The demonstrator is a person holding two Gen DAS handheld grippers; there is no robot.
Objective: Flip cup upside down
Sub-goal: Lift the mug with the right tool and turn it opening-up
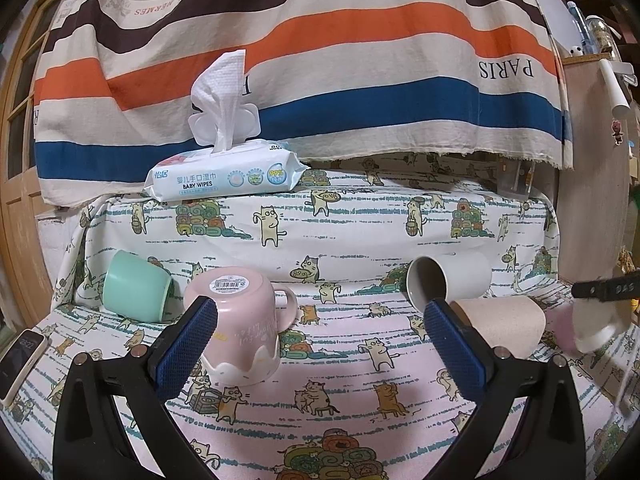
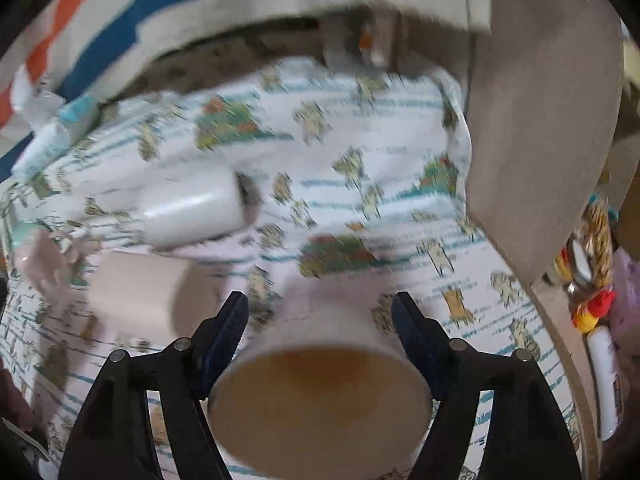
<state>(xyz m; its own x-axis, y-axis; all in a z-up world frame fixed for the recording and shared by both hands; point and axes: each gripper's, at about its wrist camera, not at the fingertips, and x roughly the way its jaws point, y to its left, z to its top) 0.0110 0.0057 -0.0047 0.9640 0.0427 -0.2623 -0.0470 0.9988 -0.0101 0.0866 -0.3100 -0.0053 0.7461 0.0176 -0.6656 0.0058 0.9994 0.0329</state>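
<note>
The right hand-held gripper pinches a pale pink cup between its pads, the mouth facing the camera and the long axis running away along the fingers toward the cat-print surface, so the coming turn looks like this hand's job. The left hand-held gripper hangs spread and empty, an already inverted pink mug with a barcode sticker just beside its left finger. Farther back, a pack reads "BABY WIPES" and the striped cloth "PARIS" and "HERMES".
</note>
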